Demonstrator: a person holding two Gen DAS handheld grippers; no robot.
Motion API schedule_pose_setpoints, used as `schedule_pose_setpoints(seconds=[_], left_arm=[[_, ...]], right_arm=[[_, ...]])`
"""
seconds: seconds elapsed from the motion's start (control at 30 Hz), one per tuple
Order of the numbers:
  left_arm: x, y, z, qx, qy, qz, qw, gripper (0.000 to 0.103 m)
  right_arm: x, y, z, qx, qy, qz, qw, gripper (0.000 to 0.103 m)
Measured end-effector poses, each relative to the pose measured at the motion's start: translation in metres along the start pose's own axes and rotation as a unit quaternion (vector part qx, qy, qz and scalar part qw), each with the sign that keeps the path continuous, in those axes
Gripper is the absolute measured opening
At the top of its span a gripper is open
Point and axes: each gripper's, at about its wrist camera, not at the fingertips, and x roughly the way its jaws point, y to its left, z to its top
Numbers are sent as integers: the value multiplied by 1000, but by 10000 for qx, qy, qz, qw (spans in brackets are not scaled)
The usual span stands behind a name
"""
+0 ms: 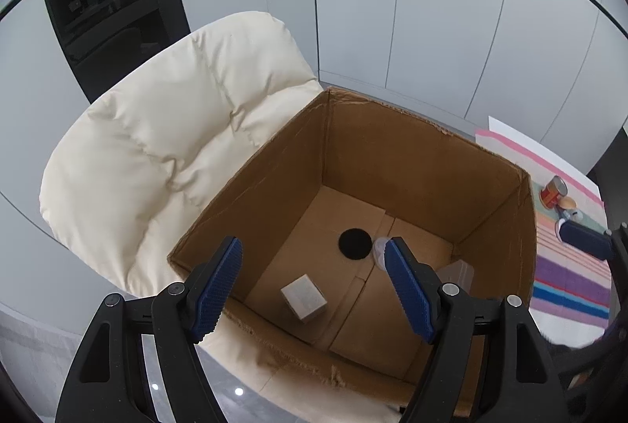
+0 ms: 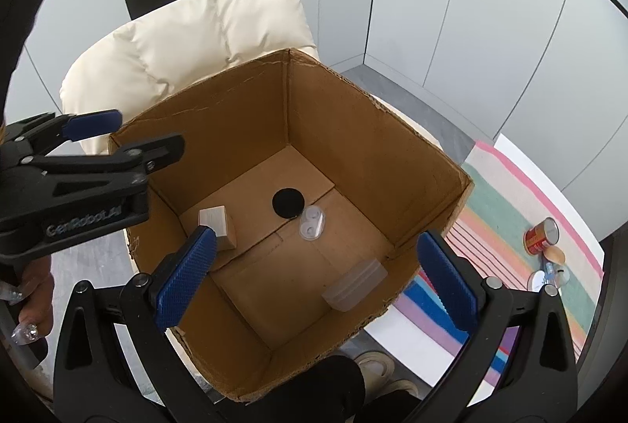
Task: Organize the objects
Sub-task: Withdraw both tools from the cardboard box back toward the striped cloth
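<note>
- Left tongs [image 1: 314, 281] and right tongs [image 2: 314, 277]: both stand wide and empty above the cardboard box [image 2: 428, 148], pointing down into it.
- Box floor holds a small grey block [image 1: 304, 297], a clear plastic container [image 2: 353, 285], a twin-cup clear case [image 2: 311, 222] and a black disc [image 2: 287, 202].
- Likely next step: fetch the remaining items (red can [image 2: 541, 236] and small pieces) from the striped mat [image 2: 506, 211].
- Lift clear of the box wall before swinging toward the mat.

Both tools pointed steeply downward, jaws spread wide and empty: the left tool [image 1: 314, 262] beside the right tool [image 2: 318, 258], a hand [image 2: 33, 299] gripping its handle.
</note>
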Motion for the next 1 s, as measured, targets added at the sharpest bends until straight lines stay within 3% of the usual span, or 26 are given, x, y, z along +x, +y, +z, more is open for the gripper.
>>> schedule_pose_setpoints(seconds=[0.17, 0.33, 0.53, 0.87, 1.0], left_arm=[[-8, 5, -5, -177, 188, -202, 9995, 77], [-24, 0, -15, -69, 134, -121, 9998, 77], [-35, -6, -38, 37, 330, -126, 9994, 77], [-62, 6, -80, -317, 530, -187, 9979, 77], [-62, 5, -81, -352, 516, -163, 9979, 77]], right_arm=[[-5, -4, 0, 106, 85, -13, 9999, 103], [-17, -7, -8, 166, 107, -51, 9998, 103], [-35, -3, -27, 162, 156, -15, 9997, 103], [-59, 5, -70, 231, 327, 120, 9991, 103], [-64, 8, -77, 171, 298, 107, 9994, 103]])
